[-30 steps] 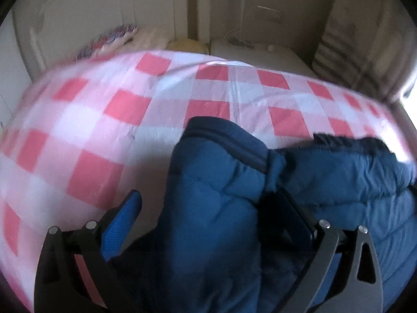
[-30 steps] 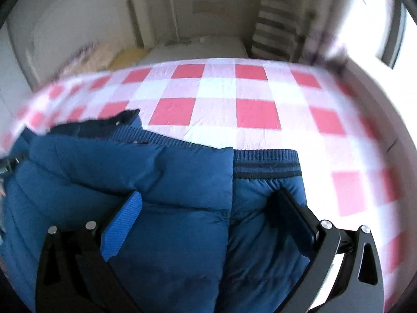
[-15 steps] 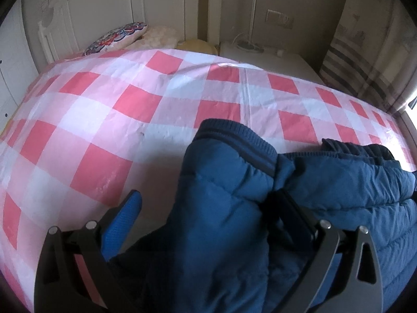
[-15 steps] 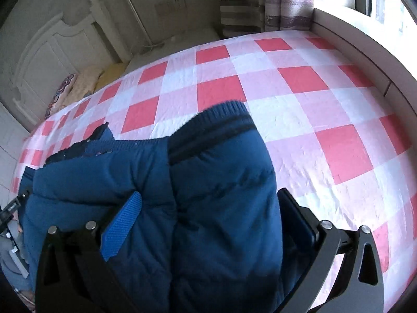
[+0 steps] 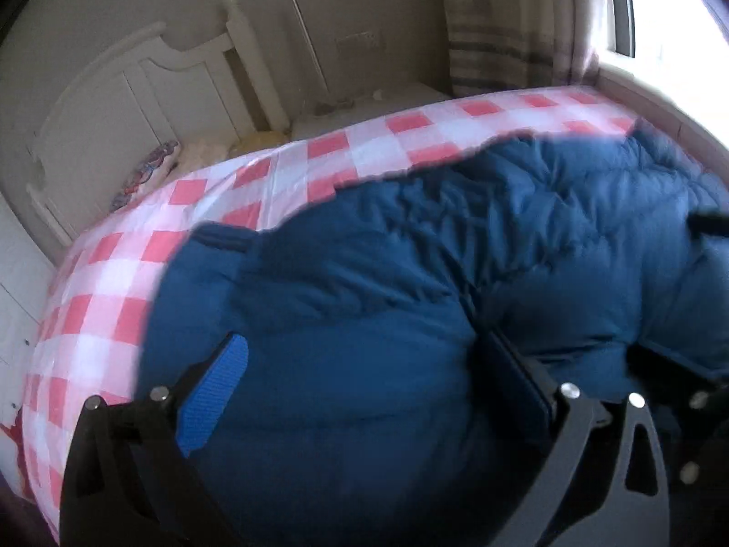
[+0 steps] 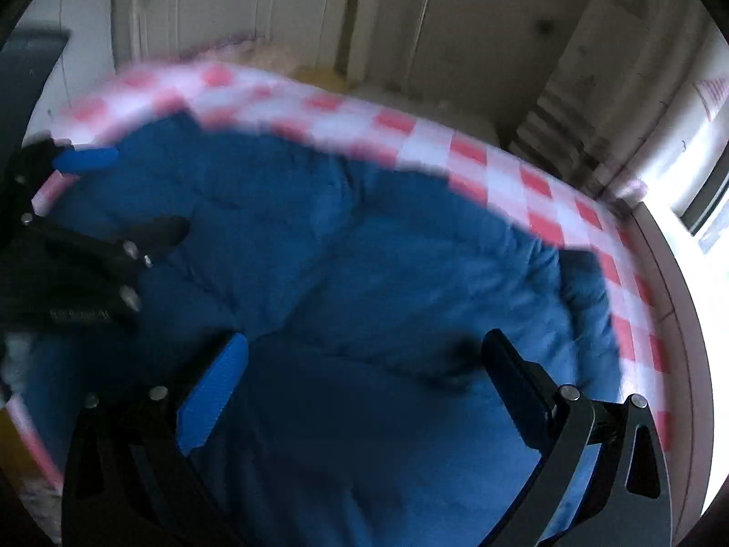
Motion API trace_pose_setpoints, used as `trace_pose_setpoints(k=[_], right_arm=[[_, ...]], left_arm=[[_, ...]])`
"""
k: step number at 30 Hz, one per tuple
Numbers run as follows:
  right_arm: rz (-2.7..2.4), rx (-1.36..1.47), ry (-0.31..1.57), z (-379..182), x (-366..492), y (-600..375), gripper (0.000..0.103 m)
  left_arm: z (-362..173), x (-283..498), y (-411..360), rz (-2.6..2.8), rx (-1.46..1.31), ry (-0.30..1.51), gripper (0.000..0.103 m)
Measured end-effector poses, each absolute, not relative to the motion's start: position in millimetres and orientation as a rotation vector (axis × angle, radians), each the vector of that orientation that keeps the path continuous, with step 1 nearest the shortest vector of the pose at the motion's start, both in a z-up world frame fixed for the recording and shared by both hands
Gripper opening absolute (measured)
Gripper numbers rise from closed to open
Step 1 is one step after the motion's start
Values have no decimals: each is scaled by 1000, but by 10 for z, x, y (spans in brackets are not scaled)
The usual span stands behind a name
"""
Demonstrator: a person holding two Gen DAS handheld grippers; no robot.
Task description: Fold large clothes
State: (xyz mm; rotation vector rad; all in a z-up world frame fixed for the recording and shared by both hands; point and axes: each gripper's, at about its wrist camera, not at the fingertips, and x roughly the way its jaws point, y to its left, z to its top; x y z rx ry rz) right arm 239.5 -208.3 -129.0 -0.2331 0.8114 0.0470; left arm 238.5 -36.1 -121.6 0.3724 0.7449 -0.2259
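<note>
Tongs on the left [image 5: 364,364] stand spread above the blue padded jacket [image 5: 455,250], which lies bunched on the pink-checked bed [image 5: 114,273]; the right tongs [image 6: 364,355] hover likewise spread over the jacket, gripping nothing.

My left wrist camera looks along my left claw [image 5: 360,364], close over the blue puffer jacket [image 5: 410,273] toward the headboard [image 5: 136,105]; my right camera shares jacket and bed [image 6: 501,164].
</note>
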Motion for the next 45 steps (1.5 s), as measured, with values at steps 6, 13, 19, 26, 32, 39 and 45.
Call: trace_pose_setpoints(k=[6, 13, 19, 26, 32, 39, 45], right_arm=[[52, -172, 830, -1221, 2314, -2230, 98], [-27, 51, 807, -1276, 1924, -3090, 98], [-10, 80, 795, -1366, 1917, -3124, 98], [47, -3, 687, -1060, 1467, -2641, 98], [75, -232, 709, -1518, 1427, -2057, 99], [90, -218, 735, -1545, 1483, -2132, 99], [110, -204, 760, -1438, 1413, -2148, 98]], left_arm=[[-1168, 2489, -75, -247, 239, 807, 101], [-1197, 2388, 851, -147, 6, 818, 101], [-1226, 2338, 658, -84, 128, 790, 101], [-924, 1849, 530, -150, 52, 738, 101], [-1349, 1576, -112, -161, 292, 727, 101], [-1405, 1624, -140, -169, 305, 752, 101], [-1326, 1597, 4, -203, 249, 776, 101]])
